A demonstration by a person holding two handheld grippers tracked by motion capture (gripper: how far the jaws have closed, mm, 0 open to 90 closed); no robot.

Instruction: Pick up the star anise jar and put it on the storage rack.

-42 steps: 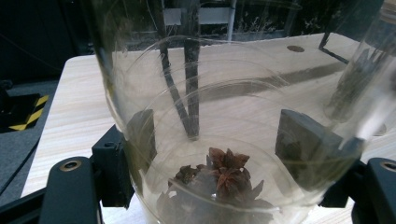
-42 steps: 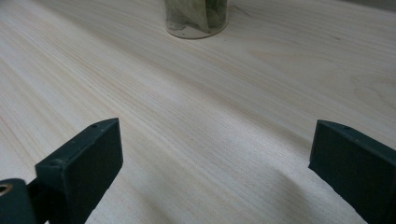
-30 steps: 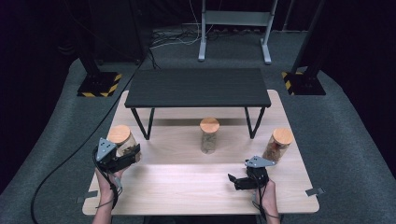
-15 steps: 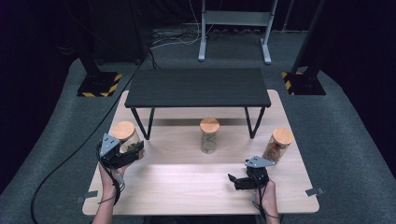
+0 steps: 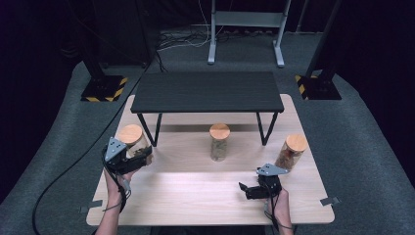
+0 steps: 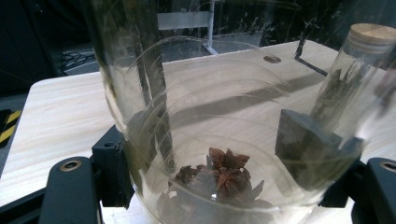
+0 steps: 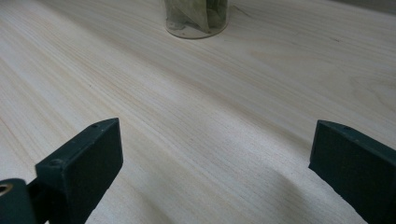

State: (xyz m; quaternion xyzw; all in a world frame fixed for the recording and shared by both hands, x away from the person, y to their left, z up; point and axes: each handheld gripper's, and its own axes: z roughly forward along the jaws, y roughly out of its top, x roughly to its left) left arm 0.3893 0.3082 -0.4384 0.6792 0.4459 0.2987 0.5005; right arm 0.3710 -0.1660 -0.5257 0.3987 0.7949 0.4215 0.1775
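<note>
One glass jar (image 5: 133, 142) with a round wooden lid stands near the left edge of the wooden table (image 5: 195, 196), just in front of the black shelf's (image 5: 208, 91) left leg. The left gripper (image 5: 128, 159) is clenched on its clear wall; star anise (image 6: 224, 175) lies in its bottom. Bare board spreads in front and to its right. The middle jar (image 5: 219, 142) stands well apart. The right gripper (image 5: 252, 190) rests spread wide over bare wood, near the right jar (image 5: 291, 152).
</note>
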